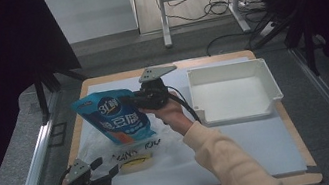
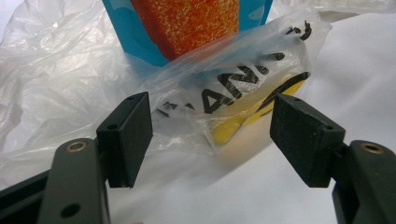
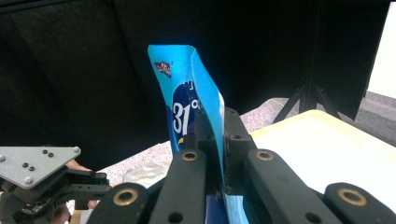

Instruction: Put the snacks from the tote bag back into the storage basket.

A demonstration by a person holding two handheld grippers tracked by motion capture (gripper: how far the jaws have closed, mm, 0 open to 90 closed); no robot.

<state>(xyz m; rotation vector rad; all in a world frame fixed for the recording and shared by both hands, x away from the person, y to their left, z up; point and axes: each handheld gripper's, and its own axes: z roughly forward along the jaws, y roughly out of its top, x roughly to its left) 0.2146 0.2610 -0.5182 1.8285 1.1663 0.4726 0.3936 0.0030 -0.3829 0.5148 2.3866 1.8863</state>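
A blue snack pouch (image 1: 116, 118) with white lettering is held upright above the mat, with my right gripper (image 1: 131, 100) shut on its right edge. In the right gripper view the jaws (image 3: 215, 126) pinch the pouch (image 3: 187, 93) edge-on. A clear plastic bag (image 1: 135, 158) with black lettering and a yellow item (image 2: 229, 130) inside lies on the mat below it. My left gripper (image 1: 109, 168) stands open at the bag's near-left end. In the left gripper view the bag (image 2: 233, 79) lies between the spread pads (image 2: 135, 135), which do not press on it. The pouch's bottom (image 2: 187, 28) hangs just behind.
A white empty tray (image 1: 236, 111) sits at the back right of the table. A pale mat (image 1: 244, 155) covers the wooden tabletop. Crumpled clear plastic (image 2: 56, 79) spreads to the left of the bag. Dark curtains and stand legs (image 1: 165, 16) lie beyond the table.
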